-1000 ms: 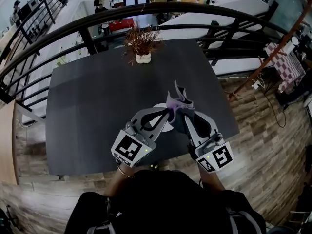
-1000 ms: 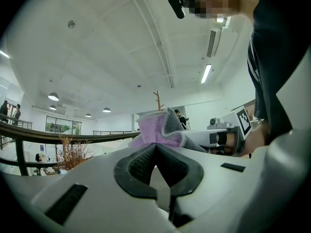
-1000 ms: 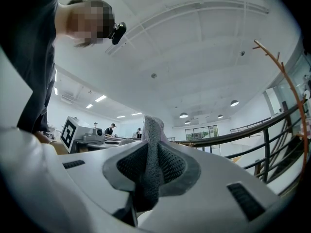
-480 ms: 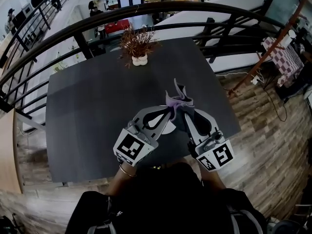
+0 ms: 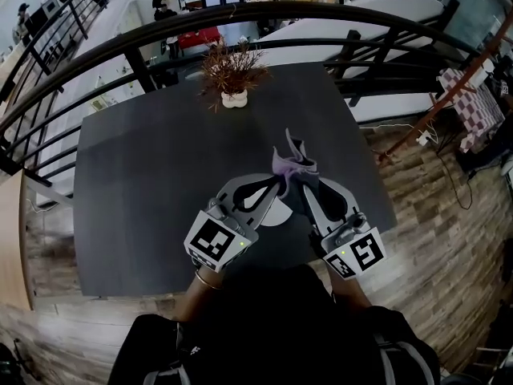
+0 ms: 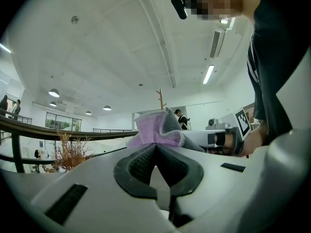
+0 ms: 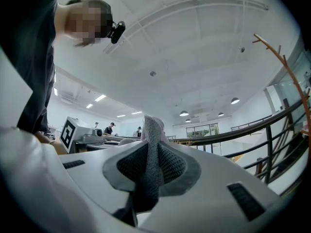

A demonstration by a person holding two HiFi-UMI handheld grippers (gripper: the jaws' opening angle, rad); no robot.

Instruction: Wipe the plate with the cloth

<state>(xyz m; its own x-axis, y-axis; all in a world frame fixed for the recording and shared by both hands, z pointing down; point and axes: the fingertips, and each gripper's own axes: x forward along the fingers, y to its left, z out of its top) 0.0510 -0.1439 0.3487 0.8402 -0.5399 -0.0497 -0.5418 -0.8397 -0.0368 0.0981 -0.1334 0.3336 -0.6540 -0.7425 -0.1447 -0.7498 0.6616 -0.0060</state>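
A purple and grey cloth (image 5: 294,164) hangs bunched above the dark table (image 5: 144,183), pinched from both sides. My left gripper (image 5: 279,181) is shut, and the purple part of the cloth (image 6: 154,130) rises straight from its tips (image 6: 156,145). My right gripper (image 5: 299,184) is shut on the grey part, and the cloth (image 7: 151,144) runs down between its pads. Only slivers of a small white plate (image 5: 277,209) show beneath the two grippers. Whether it rests on the table I cannot tell.
A dried plant in a white pot (image 5: 233,96) stands at the table's far edge. A curved black railing (image 5: 120,48) runs behind the table. The table's near edge (image 5: 160,283) is close to the person's body, and wooden floor (image 5: 425,239) lies to the right.
Both grippers have stayed together with the cloth between them and have barely shifted over the table. Neither grip has changed.
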